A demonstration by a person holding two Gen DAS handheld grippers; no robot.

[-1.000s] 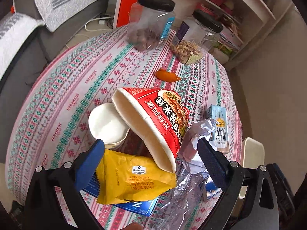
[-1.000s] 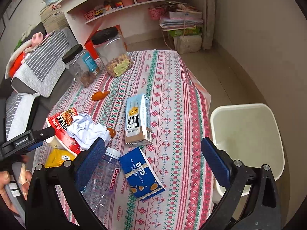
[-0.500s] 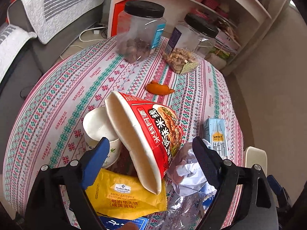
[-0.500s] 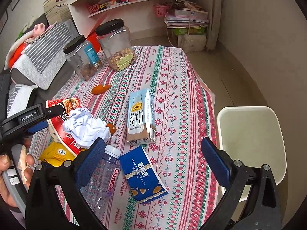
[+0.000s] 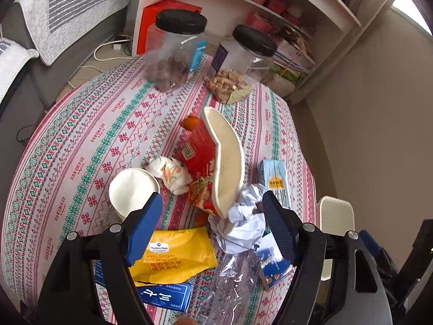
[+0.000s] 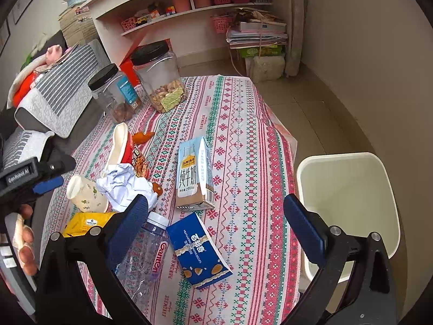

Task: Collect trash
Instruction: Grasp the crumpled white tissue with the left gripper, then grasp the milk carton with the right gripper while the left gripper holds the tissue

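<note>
The red noodle bowl (image 5: 213, 159) is tipped on its side amid the trash near the table's (image 5: 81, 140) left edge, just ahead of the closing, empty left gripper (image 5: 211, 227); the wide-open right gripper (image 6: 216, 224) is farther.

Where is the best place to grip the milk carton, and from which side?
Grip the milk carton across its two narrow sides at mid-body, coming from above with the open right gripper. It lies flat on the tablecloth with clear space either side, so the pads probably meet flat panels.
</note>
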